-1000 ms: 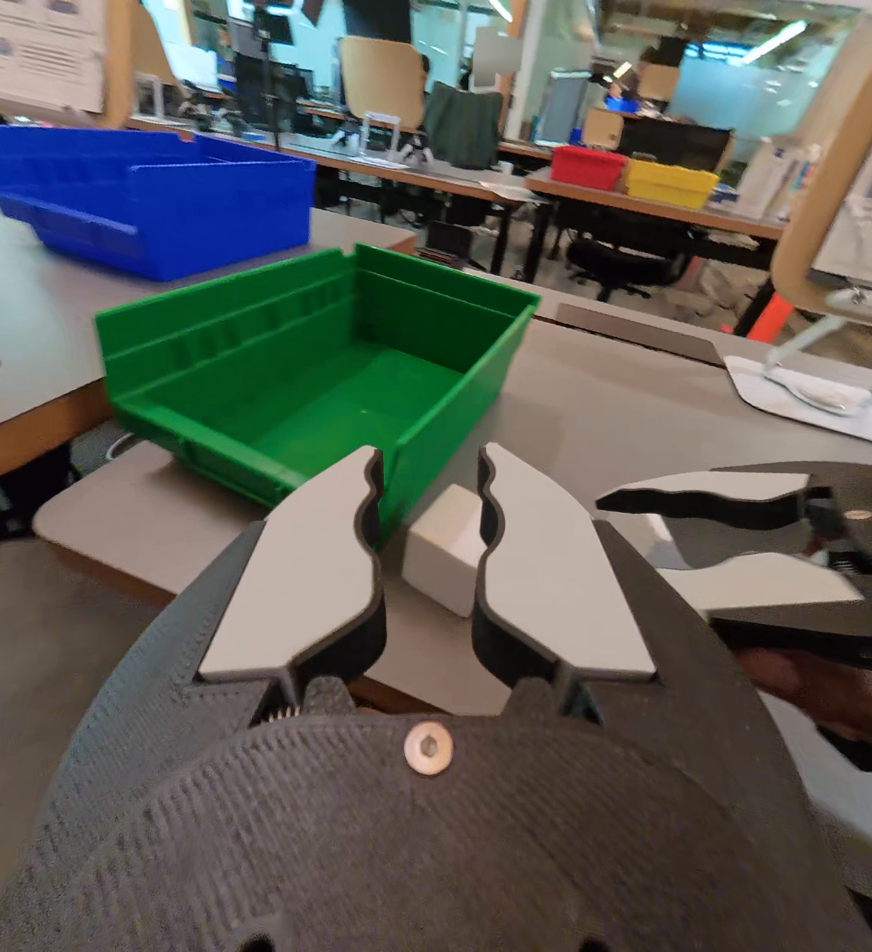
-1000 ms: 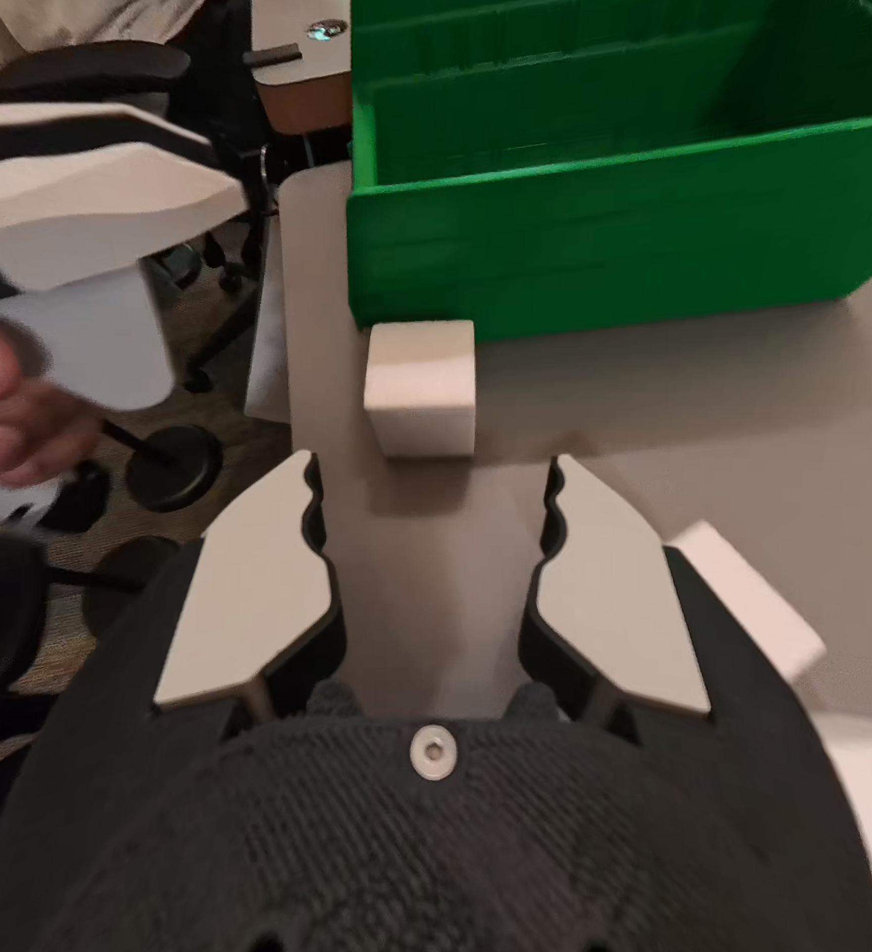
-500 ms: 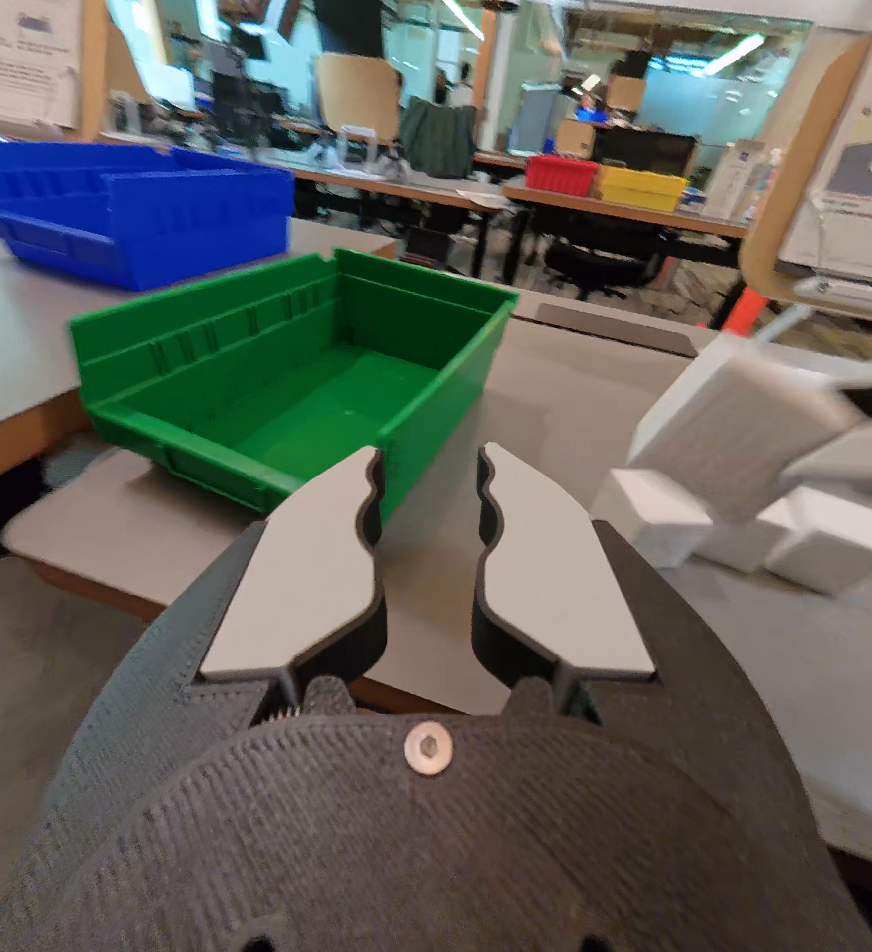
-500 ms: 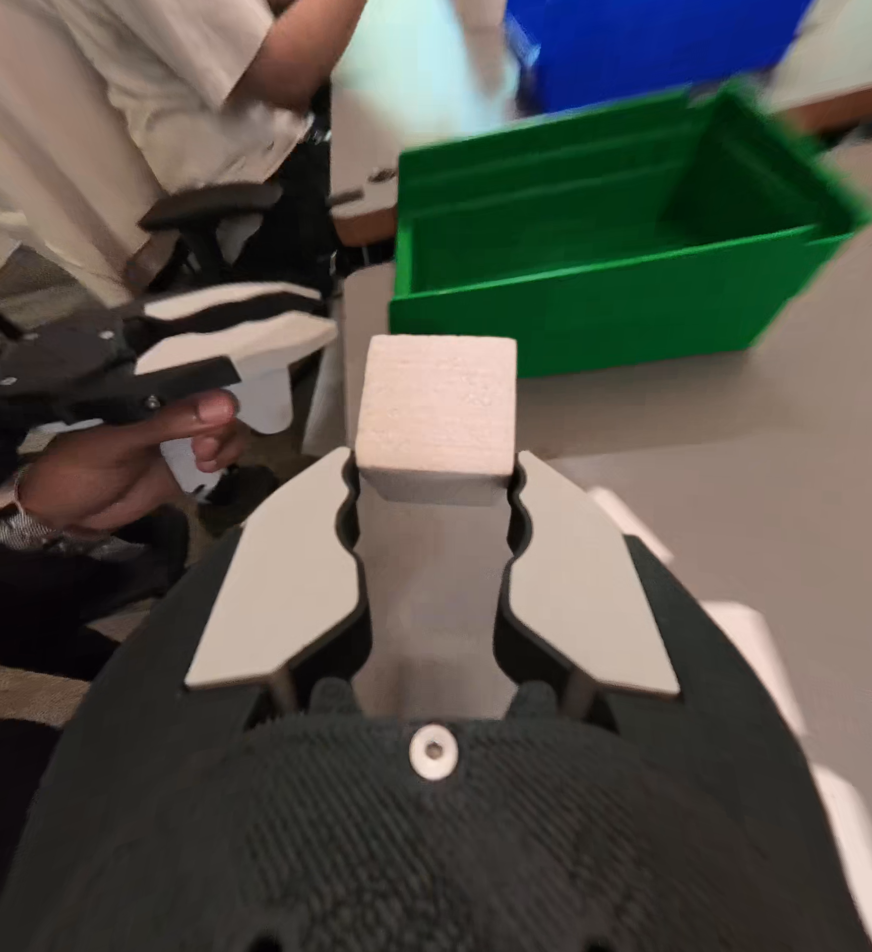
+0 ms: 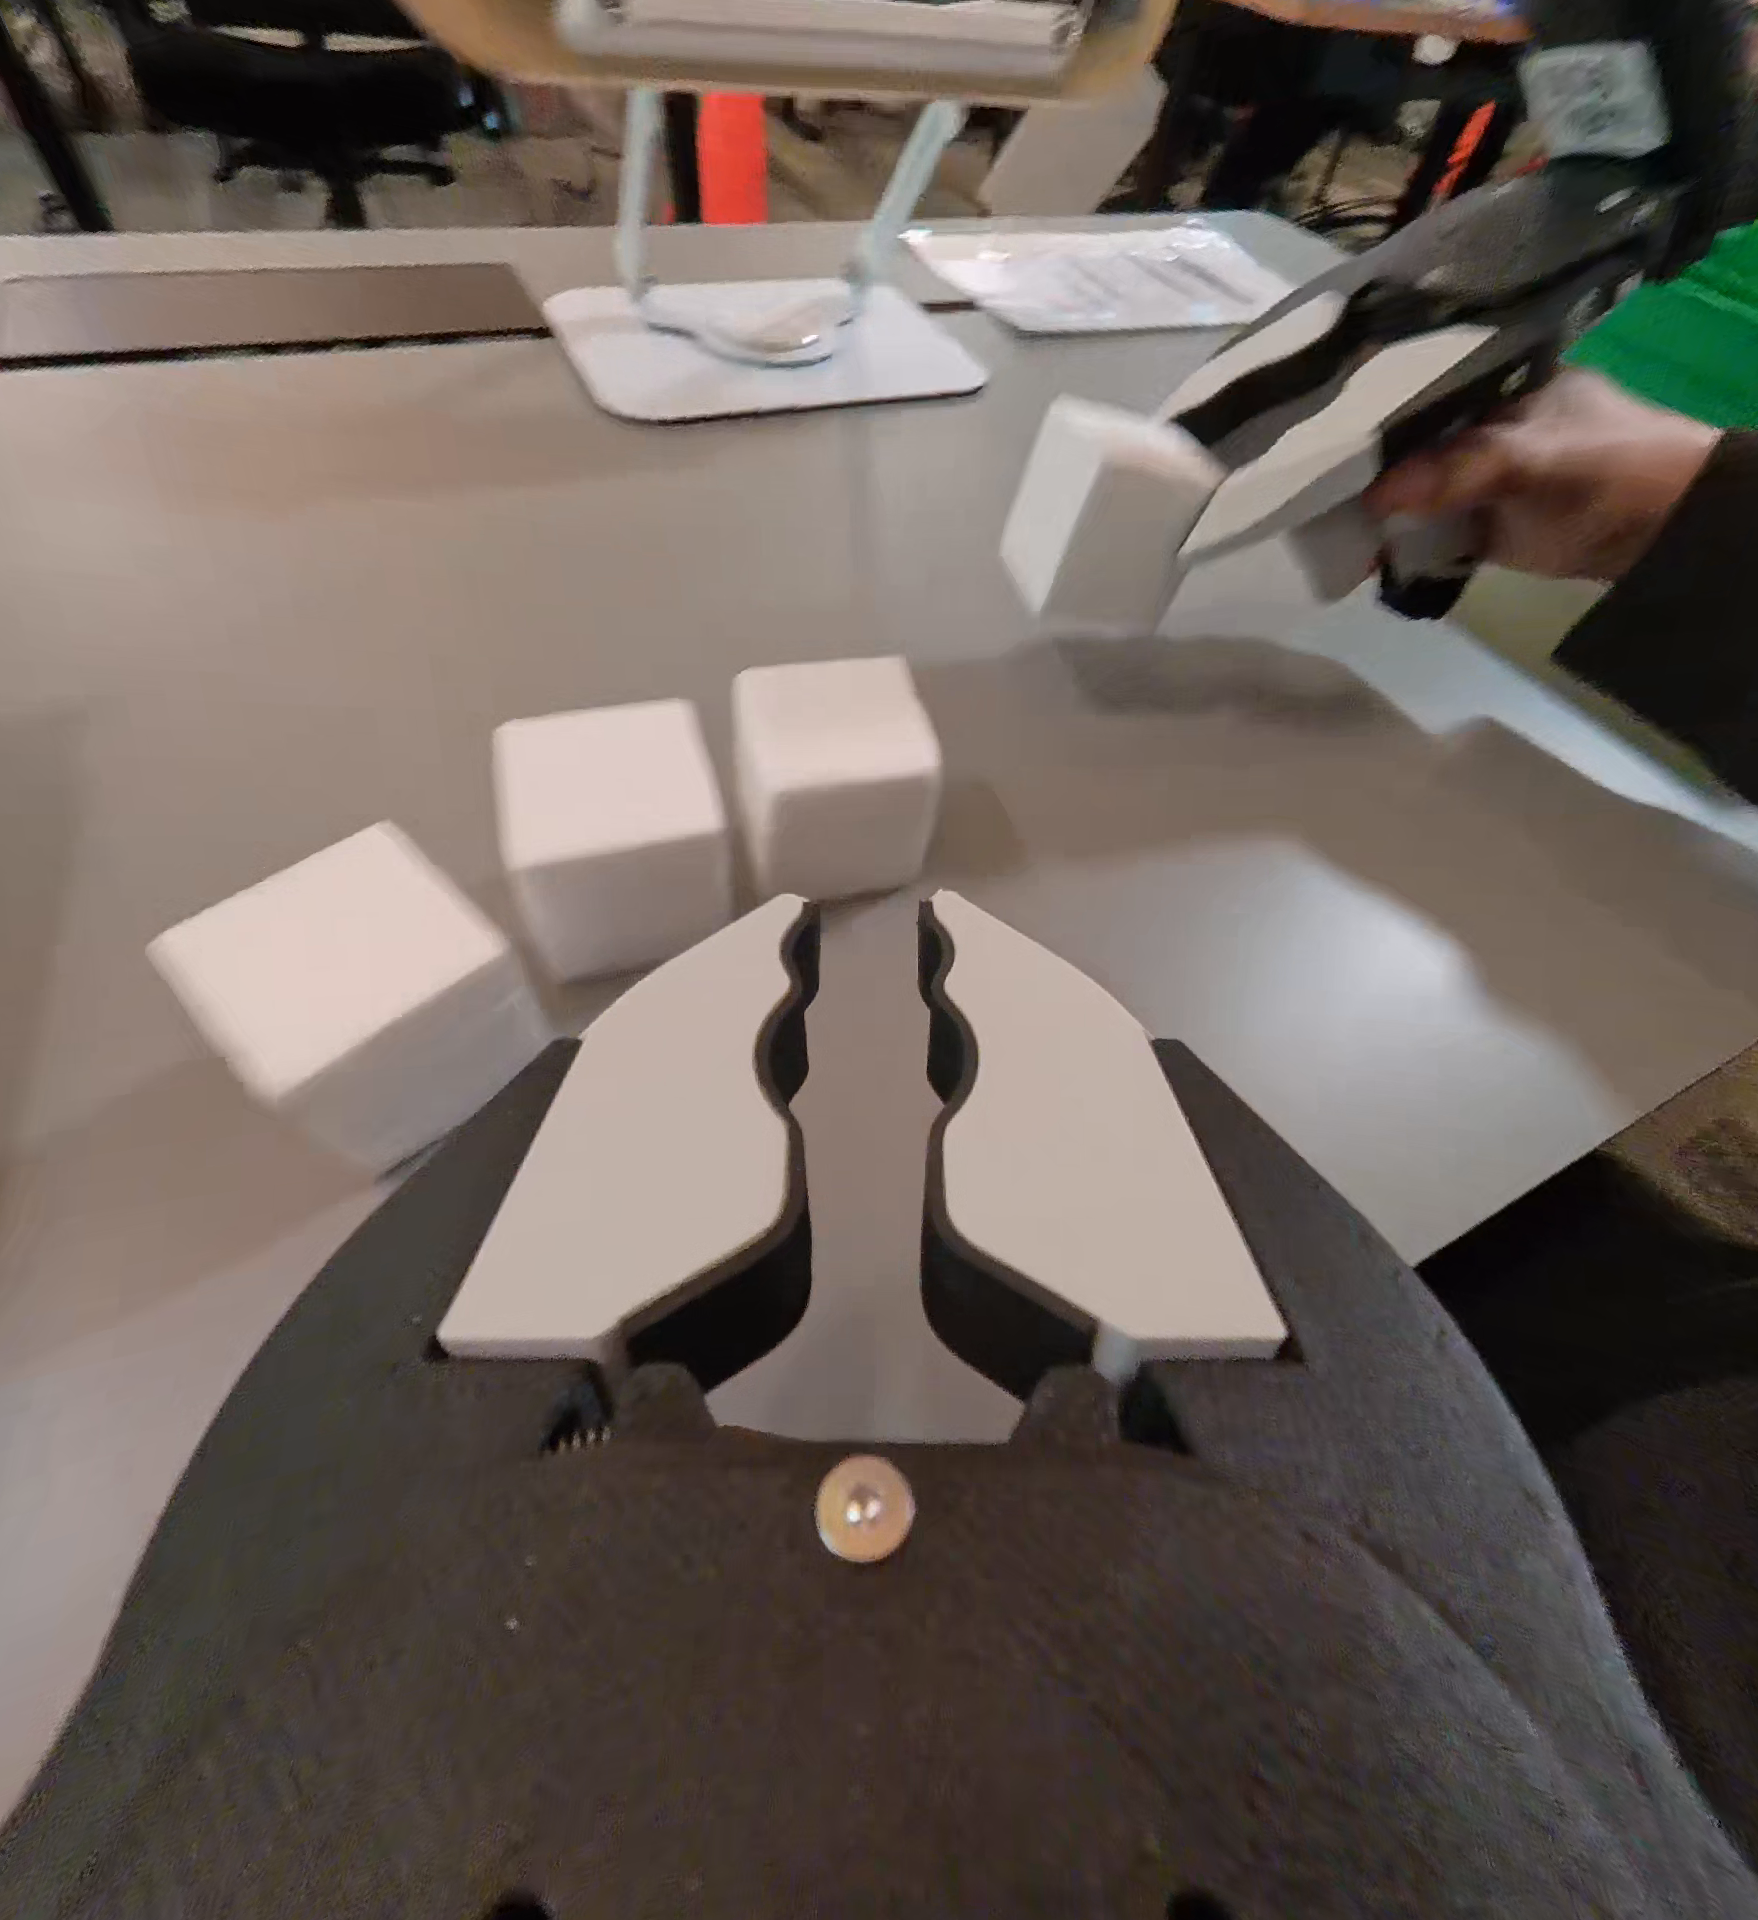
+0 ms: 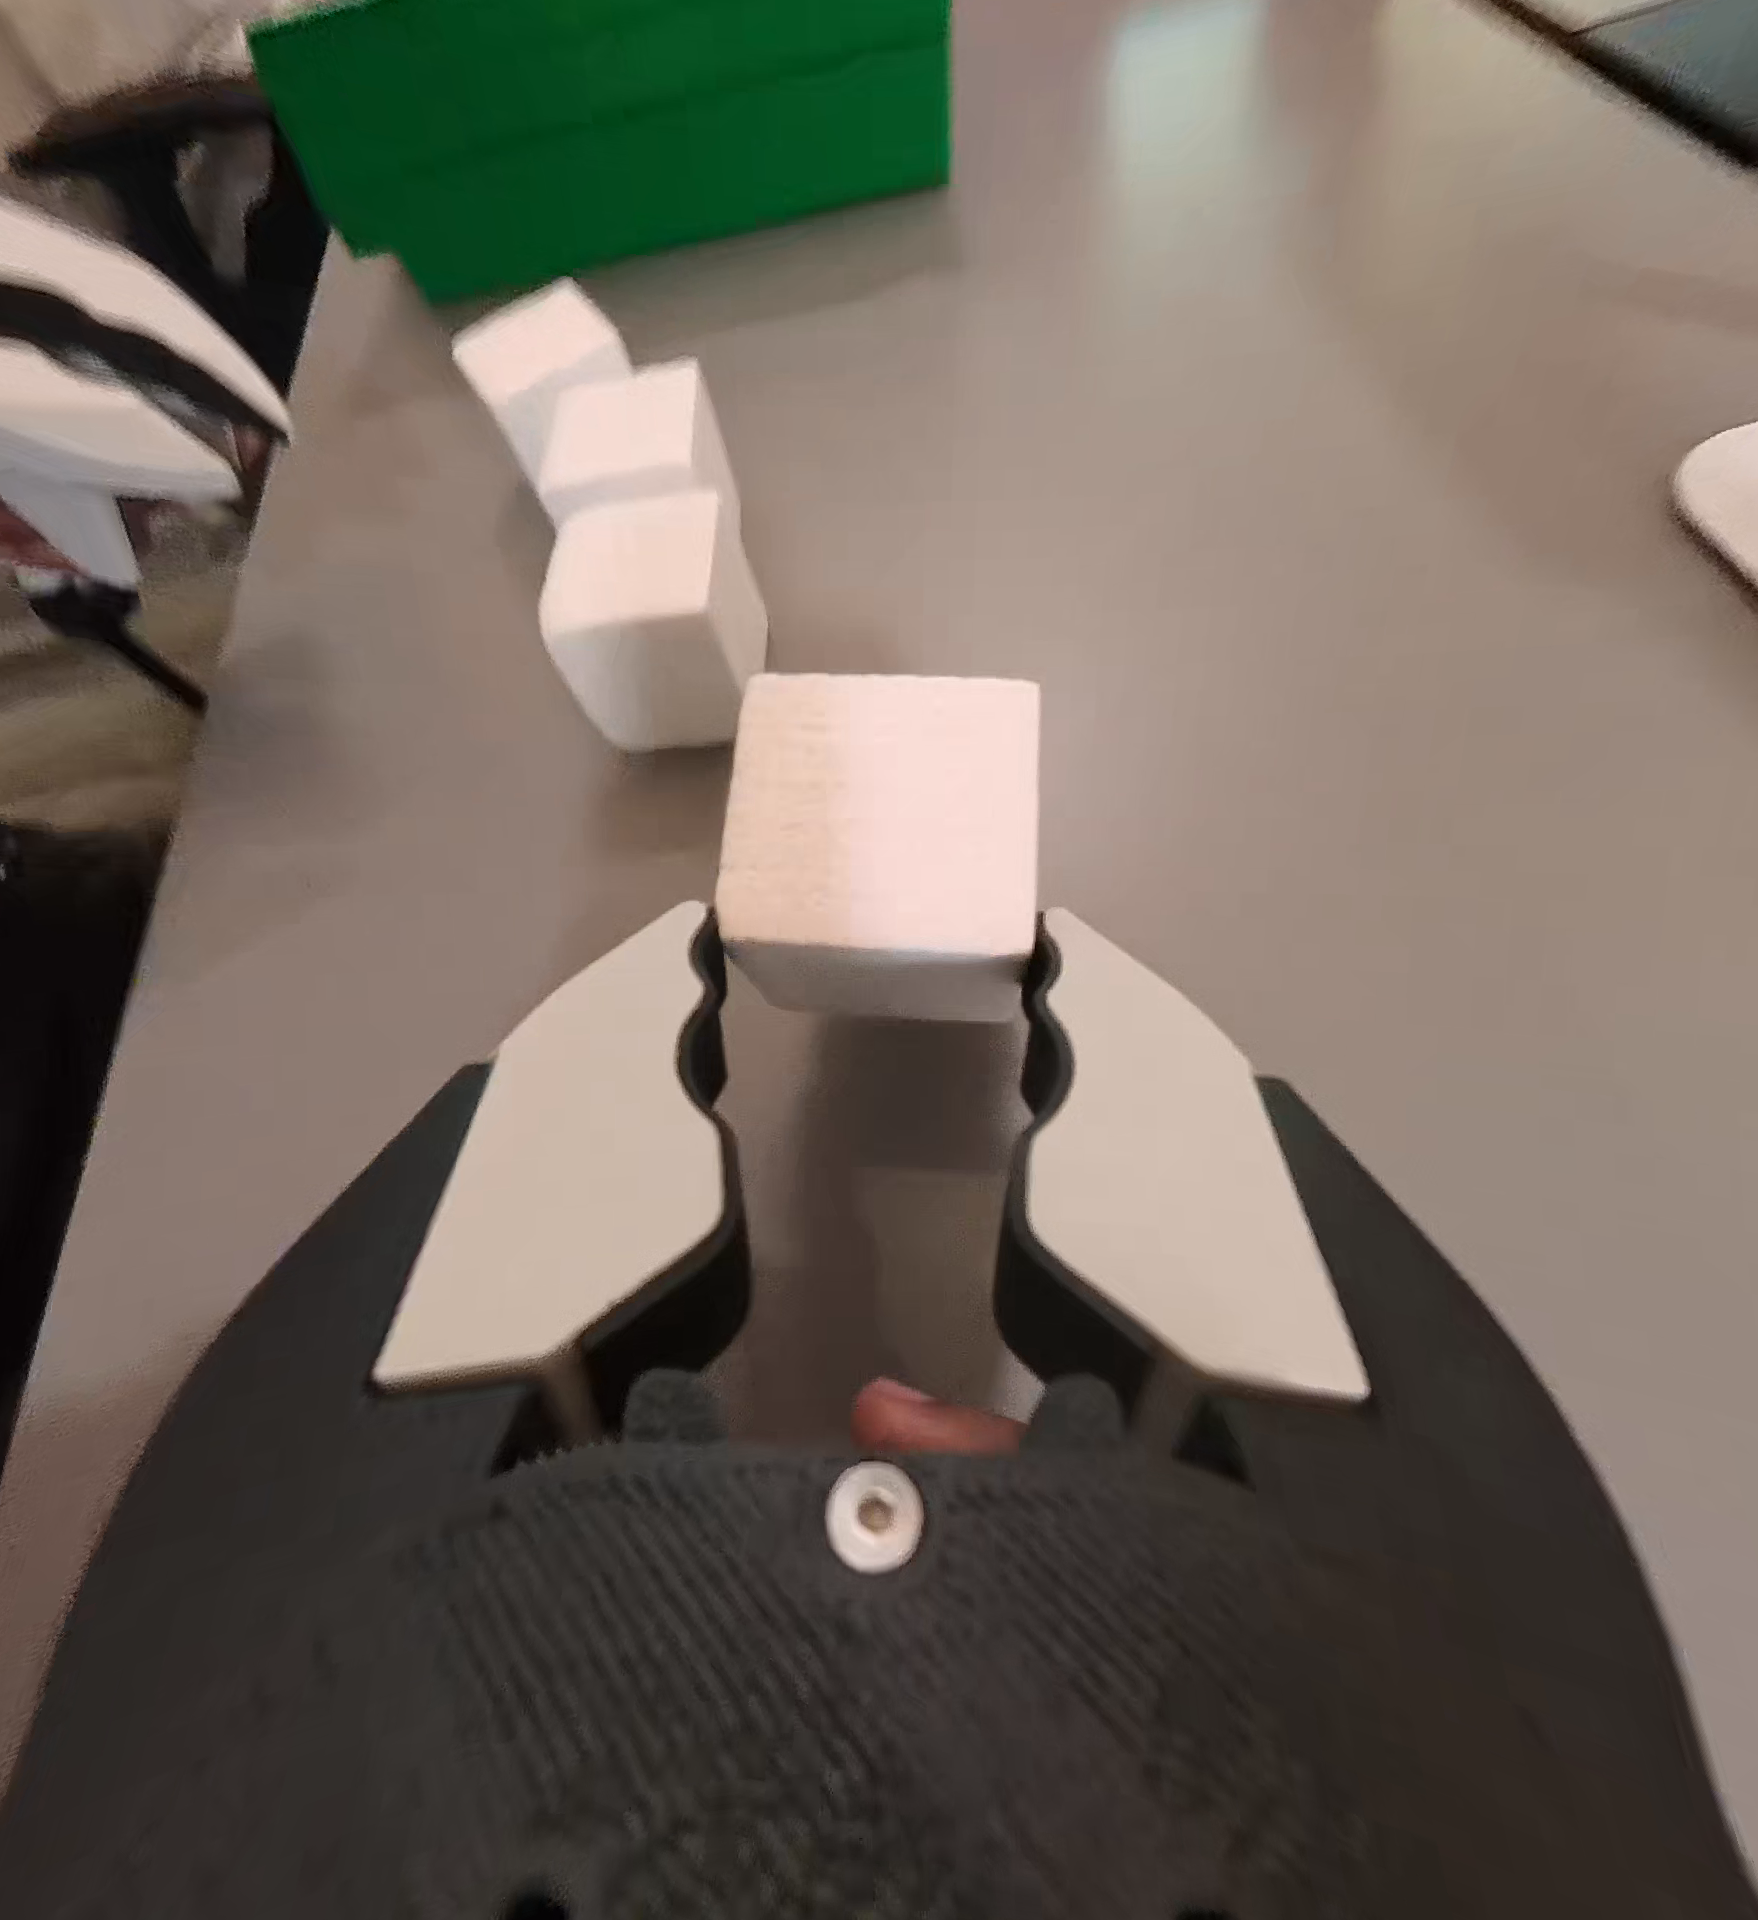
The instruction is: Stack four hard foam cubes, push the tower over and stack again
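My right gripper (image 6: pixel 880 935) is shut on a white foam cube (image 6: pixel 880 821) and holds it above the grey table (image 6: pixel 1270 520). It also shows in the left wrist view (image 5: pixel 1202 473), with the cube (image 5: pixel 1093 520) at its tips. Three more white cubes (image 5: pixel 833 779) (image 5: pixel 610 831) (image 5: pixel 335 966) stand in a row on the table. My left gripper (image 5: pixel 862 914) is empty, its jaws a narrow gap apart, just short of the nearest cube. A green bin (image 6: pixel 626 135) stands behind the row.
A white stand base (image 5: pixel 761 353) and a sheet of paper (image 5: pixel 1093 275) lie at the table's far side. The table edge (image 5: pixel 1477 1174) runs close on the right, with floor beyond. A person's hand (image 5: pixel 1550 488) holds the right gripper. An orange cone (image 5: pixel 735 135) stands behind. Tip to tip, the grippers are about 20 cm apart.
My right gripper closed on the cube beside the green bin, lifted it and carried it away from the bin. My left gripper swung right, away from the bin, toward the row of cubes.
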Tool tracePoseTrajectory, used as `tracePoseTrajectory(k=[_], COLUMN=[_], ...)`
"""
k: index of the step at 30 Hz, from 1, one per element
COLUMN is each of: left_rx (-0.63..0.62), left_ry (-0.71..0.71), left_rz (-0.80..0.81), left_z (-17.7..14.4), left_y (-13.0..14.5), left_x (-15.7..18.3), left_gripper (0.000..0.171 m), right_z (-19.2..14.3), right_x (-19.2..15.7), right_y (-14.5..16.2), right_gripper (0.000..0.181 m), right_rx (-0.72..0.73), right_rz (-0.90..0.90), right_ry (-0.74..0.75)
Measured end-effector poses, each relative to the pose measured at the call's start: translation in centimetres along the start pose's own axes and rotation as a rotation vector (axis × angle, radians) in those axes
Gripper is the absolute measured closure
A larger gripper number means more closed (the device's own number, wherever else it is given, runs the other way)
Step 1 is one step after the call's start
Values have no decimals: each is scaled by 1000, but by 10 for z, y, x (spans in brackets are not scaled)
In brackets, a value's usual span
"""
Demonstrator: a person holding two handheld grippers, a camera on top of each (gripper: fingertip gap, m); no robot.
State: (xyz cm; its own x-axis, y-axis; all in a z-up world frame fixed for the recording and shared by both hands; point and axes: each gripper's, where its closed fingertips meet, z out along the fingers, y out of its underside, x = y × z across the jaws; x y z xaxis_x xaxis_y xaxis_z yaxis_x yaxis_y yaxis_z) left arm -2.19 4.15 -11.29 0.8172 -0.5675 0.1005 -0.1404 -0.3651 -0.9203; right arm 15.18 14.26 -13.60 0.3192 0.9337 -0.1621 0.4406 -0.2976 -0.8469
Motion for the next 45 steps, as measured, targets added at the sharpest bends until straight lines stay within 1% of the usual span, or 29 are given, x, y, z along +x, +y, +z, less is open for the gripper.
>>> tracePoseTrajectory(k=[3, 4, 5, 8, 10, 12, 14, 16, 19, 21, 23, 25, 27, 29, 33, 39, 41, 45], left_rx=[10, 8, 6, -25, -44, -28, 20, 34, -22, -23, -35, -53, -80, -111, -134, -142, -139, -125], left_ry=[112, 146, 175, 222, 209, 147, 119, 145, 202, 204, 192, 193, 213, 231, 277, 270, 281, 290], left_rz=[-39, -60, -76, -60, 5, 52, 25, -35, -79, -68, -48, -48, -68, -103, -168, -156, -172, -197], left_z=[25, 31, 37, 46, 41, 34, 29, 29, 32, 34, 35, 36, 38, 41, 45, 45, 45, 42], left_y=[-13, -15, -16, -9, 0, 2, -7, -10, -1, 0, 2, 6, 10, 15, 18, 19, 18, 15], left_x=[26, 32, 38, 46, 42, 28, 19, 18, 25, 26, 25, 25, 28, 31, 38, 37, 39, 38], left_gripper=[154, 154, 154, 154, 154, 156, 157, 158, 155, 155, 155, 154, 154, 154, 153, 153, 154, 154], right_z=[9, 10, 10, 7, 2, -4, -10, -13, -10, -8, -12, -23, -31, -30, -21, -16, -10, -3], right_x=[-3, -4, -5, -5, 0, 1, 4, 3, 4, 4, 0, -6, -9, -8, 2, 2, 2, 5], right_y=[25, 31, 32, 27, 25, 25, 27, 25, 17, 18, 21, 20, 19, 21, 28, 23, 23, 29], right_gripper=[125, 125, 125, 123, 106, 101, 99, 101, 101, 100, 97, 96, 100, 102, 101, 112, 117, 124], right_rx=[-149, -180, -180, -150, -147, -134, -125, -99, -32, -26, -23, 20, 90, 120, 90, 92, 63, -29], right_rz=[-99, -128, -145, -123, -103, -91, -77, -67, -29, 18, 64, 90, 113, 131, 164, 153, 136, 70], right_ry=[1, 6, 15, 49, 103, 138, 195, 224, 269, 329, 405, 460, 491, 476, 469, 518, 535, 622])
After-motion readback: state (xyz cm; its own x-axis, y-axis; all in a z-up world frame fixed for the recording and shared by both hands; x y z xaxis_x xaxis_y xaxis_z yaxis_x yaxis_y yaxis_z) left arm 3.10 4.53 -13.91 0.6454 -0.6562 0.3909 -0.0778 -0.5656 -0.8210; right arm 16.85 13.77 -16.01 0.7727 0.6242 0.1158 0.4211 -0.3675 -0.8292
